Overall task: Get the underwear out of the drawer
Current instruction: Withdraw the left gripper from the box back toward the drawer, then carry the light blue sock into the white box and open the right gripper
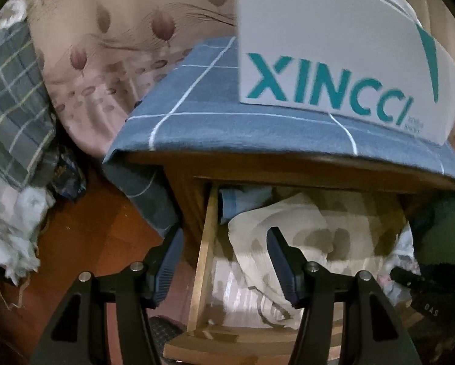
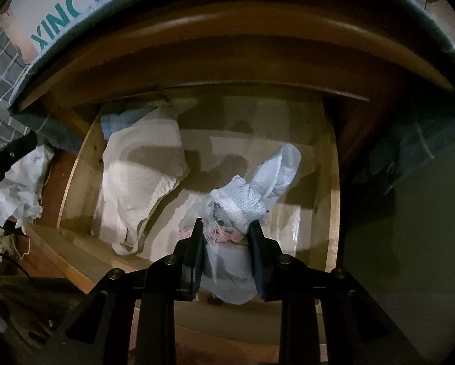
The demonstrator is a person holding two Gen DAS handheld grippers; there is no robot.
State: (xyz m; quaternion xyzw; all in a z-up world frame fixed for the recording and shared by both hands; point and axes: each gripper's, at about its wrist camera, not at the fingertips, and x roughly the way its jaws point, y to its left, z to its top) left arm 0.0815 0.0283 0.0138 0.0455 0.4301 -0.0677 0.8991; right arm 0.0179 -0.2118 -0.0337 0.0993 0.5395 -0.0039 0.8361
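Observation:
The wooden drawer (image 2: 75,164) is pulled open under a nightstand. My right gripper (image 2: 227,231) is shut on a bunched pale blue underwear (image 2: 245,197) with a pink frayed edge and holds it above the drawer's front. A white underwear (image 2: 139,182) lies on the left side of the drawer floor; it also shows in the left wrist view (image 1: 288,225). My left gripper (image 1: 224,237) is open and empty, straddling the drawer's left wall (image 1: 207,243), one finger outside and one inside above the white garment.
A white box lettered XINCCI (image 1: 334,60) stands on the blue checked cloth (image 1: 215,121) that covers the nightstand. A floral bedcover (image 1: 121,45) and plaid pillow (image 1: 11,97) are at the left. Crumpled white cloth (image 1: 11,213) lies on the red-brown floor (image 1: 99,228).

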